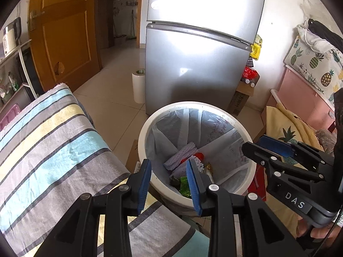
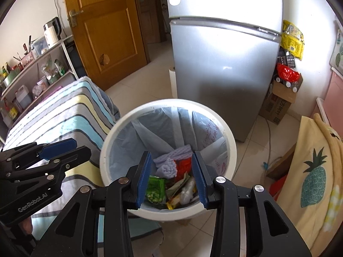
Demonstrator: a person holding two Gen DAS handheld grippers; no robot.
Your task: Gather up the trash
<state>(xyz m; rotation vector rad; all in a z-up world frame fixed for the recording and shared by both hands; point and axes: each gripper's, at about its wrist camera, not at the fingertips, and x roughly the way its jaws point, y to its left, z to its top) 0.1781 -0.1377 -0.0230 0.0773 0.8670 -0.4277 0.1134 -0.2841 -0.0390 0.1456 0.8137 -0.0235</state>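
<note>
Because both grippers hang over the white bin with jaws apart and nothing between them, the trash already sits inside: foam fruit netting, a green wrapper and a red scrap on the liner. The left gripper hovers above the near rim beside the striped cloth; the right gripper looks straight in. The likely trouble is a finger catching the thin liner or knocking the rim, tipping the bin on the tiles.
</note>
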